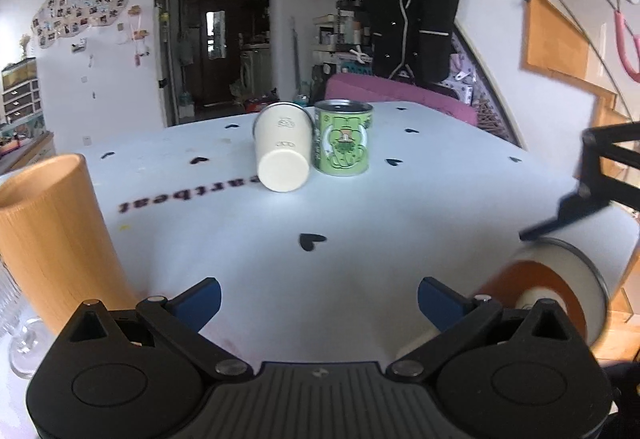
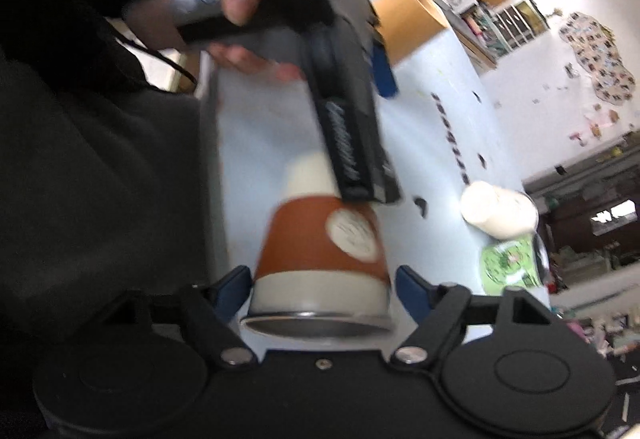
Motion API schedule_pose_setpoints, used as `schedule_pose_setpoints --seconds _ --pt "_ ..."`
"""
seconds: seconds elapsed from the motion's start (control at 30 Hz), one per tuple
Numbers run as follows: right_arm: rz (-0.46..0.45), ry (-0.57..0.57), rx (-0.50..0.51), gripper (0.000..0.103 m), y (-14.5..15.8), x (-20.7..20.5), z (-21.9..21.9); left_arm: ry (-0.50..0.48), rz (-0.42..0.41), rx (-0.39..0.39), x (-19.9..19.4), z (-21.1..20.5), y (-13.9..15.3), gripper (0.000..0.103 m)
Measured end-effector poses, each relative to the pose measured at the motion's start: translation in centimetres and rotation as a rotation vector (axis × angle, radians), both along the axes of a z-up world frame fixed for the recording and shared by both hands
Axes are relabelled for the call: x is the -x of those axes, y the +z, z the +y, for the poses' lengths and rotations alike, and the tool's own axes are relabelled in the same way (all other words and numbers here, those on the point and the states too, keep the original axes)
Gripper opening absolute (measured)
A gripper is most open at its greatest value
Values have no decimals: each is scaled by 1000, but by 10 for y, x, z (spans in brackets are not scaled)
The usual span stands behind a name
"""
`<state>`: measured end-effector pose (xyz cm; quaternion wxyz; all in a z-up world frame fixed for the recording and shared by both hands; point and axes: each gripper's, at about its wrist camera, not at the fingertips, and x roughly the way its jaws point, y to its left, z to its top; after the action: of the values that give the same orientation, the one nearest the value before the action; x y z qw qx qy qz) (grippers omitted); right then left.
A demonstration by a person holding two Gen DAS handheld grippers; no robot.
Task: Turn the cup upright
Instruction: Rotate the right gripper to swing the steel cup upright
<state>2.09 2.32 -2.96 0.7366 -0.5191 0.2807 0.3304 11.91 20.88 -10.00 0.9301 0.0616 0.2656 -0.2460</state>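
An orange-and-cream cup [image 2: 320, 251] sits between my right gripper's [image 2: 322, 285] blue fingers, which close on its wide metal-rimmed end; its narrow cream base points away. In the left wrist view the same cup [image 1: 560, 287] is at the far right, tilted on its side, held by the black right gripper [image 1: 532, 235] just above the table. My left gripper [image 1: 320, 299] is open and empty low over the table [image 1: 320, 207]. A second cream cup [image 1: 283, 151] lies on its side, base toward me, at the table's middle; it also shows in the right wrist view [image 2: 498, 213].
A green printed tin [image 1: 343, 138] stands upright right beside the lying cream cup. A tall tan cylinder [image 1: 52, 239] stands at the near left, with clear glassware [image 1: 16, 319] beside it. A pink cushion [image 1: 400, 95] lies beyond the far edge.
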Motion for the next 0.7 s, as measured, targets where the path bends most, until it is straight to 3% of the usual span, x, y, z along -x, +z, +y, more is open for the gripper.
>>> schedule_pose_setpoints --seconds 0.13,0.33,0.7 --pt "-37 -55 27 86 -7 -6 -7 3 5 -3 7 4 -1 103" --pt "-119 -177 -23 86 -7 -18 -21 3 14 -11 19 9 -4 103" --pt "-134 -251 -122 86 -6 -29 -36 37 4 24 22 21 5 103"
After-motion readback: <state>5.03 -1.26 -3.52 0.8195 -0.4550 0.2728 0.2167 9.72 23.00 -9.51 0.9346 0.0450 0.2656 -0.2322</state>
